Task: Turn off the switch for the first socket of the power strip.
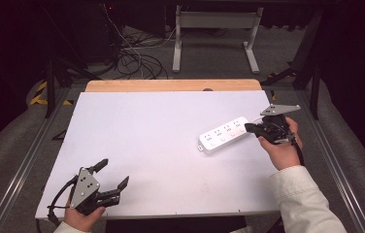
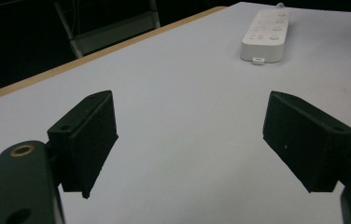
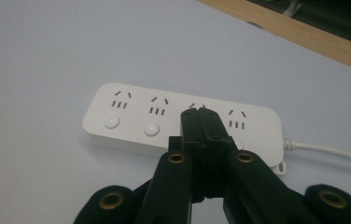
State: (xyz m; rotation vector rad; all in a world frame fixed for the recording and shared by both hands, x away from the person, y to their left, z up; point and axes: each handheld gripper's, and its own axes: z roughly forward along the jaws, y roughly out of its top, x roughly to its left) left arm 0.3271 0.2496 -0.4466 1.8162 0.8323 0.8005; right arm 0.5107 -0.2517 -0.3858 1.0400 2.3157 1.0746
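Closed right gripper (image 3: 200,114) jaws hover over the white power strip (image 3: 131,121), while the left gripper (image 1: 111,174) rests wide open, well apart.

The white table top (image 1: 161,150) is lit evenly from above and is the brightest area in the high view, while the floor and the room around it fall off into near black. Shadows on the surface are soft and faint. In the left gripper view the near jaws are slightly soft, and the power strip (image 2: 265,35) farther off looks a little hazy. The right gripper view has a cool bluish cast and mild grain.
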